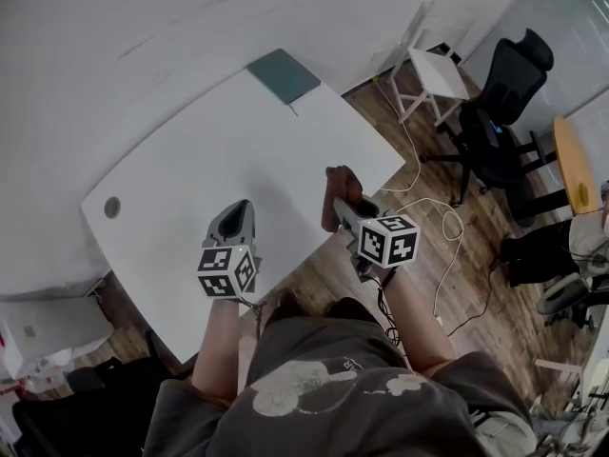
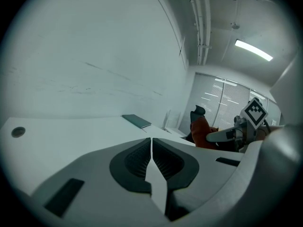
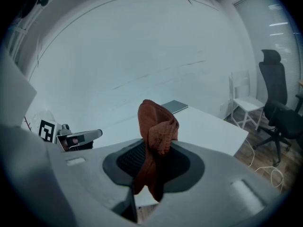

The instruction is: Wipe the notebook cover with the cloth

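The left gripper (image 2: 151, 145) has its 2 jaws closed on nothing, so the thin, flat, dark notebook (image 1: 284, 74), well apart at the far corner of the smooth white table (image 1: 181, 188), may slide when wiped. The right gripper (image 3: 150, 162) pinches a soft, crumpled rust-red cloth (image 3: 156, 124), which could slip out.

left gripper (image 2: 151, 143): jaws together | right gripper (image 3: 152, 148): jaws clamped on cloth (image 3: 157, 122) | both forearms reaching forward
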